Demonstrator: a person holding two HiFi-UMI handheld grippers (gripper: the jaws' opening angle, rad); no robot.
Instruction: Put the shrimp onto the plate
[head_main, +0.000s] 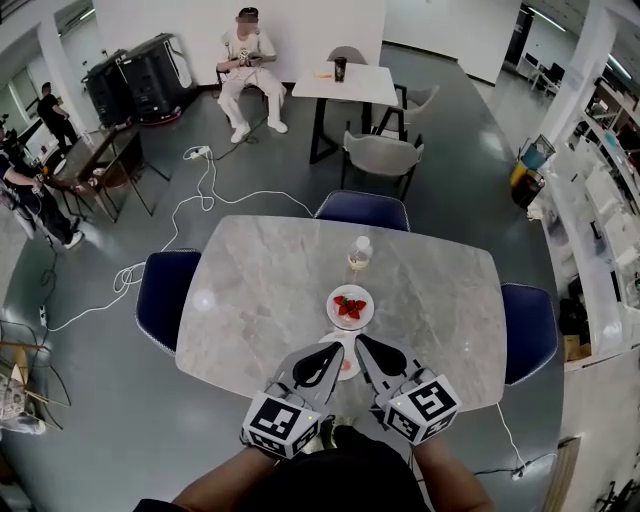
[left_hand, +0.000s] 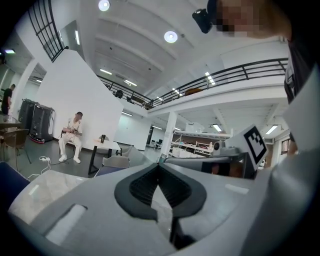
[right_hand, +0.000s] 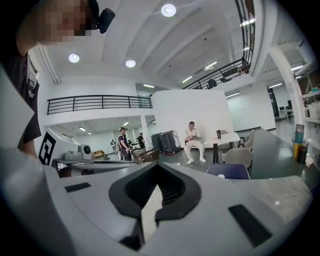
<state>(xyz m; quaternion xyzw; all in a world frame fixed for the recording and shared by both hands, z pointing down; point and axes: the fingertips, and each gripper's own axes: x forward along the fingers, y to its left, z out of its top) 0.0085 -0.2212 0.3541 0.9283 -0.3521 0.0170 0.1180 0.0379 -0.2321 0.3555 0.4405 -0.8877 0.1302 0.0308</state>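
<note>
**Figure: both claws at rest over the near edge of the counter.**

- **Left claw** (left_hand: 159, 167): in its own view I see the two jaws tip to tip, with nothing between them. In the head view it (head_main: 330, 350) points forward and slightly toward its partner.
- **Right claw** (right_hand: 158, 166): its jaws are likewise drawn together and empty. In the head view it (head_main: 364, 342) lies just beside the left claw, their tips near each other.
- **Small white dish** (head_main: 347, 350): it sits between the two claws and is partly covered by them. It holds a pinkish piece (head_main: 346, 367) that I cannot identify.
- **Round white plate** (head_main: 366, 296): it stands just ahead of both tips. On it lie red-and-white pieces, the shrimp (head_main: 350, 307) as far as I can tell.
- **Clear bottle** (head_main: 359, 254): it stands upright farther ahead of the claws, beyond the plate.
- **Grey marble counter** (head_main: 260, 290): it carries all of these things.
- **Dark blue chairs** (head_main: 362, 210): they stand at the far side and at both ends.
</note>
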